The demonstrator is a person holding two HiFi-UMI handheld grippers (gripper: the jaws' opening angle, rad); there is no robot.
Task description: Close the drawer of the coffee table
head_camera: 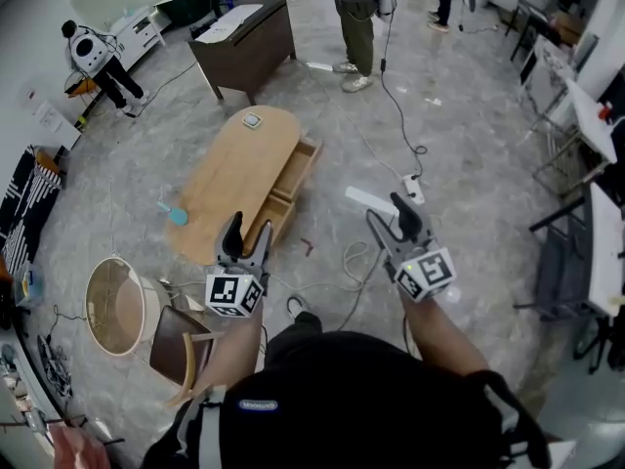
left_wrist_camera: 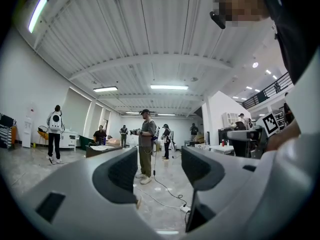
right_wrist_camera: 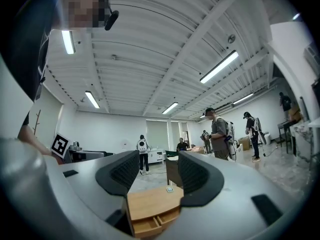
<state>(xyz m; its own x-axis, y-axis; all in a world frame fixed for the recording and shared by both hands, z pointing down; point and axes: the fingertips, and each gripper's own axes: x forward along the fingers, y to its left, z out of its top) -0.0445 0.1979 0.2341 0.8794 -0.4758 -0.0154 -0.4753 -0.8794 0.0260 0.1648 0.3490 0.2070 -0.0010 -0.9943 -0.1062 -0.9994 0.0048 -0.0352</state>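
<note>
- Coffee table (head_camera: 234, 169): oval, light wood, on grey marbled floor (head_camera: 469, 145); drawer (head_camera: 298, 167) stood pulled out on the right gripper's side.
- Left gripper (head_camera: 248, 229): jaws released, empty, by the table's near end.
- Right gripper (head_camera: 384, 211): jaws released, empty; cube bore a square black-and-white marker (head_camera: 427, 274).

Probably a robotics lab hall: backpack-rigged people (head_camera: 90, 52), trailing floor cables (head_camera: 421, 149), scattered desks (head_camera: 246, 45).

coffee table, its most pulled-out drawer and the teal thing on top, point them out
coffee table (head_camera: 229, 169), head view, bare wooden top.
most pulled-out drawer (head_camera: 299, 167), head view, its open inside.
teal thing (head_camera: 177, 215), head view, its round middle.
</note>
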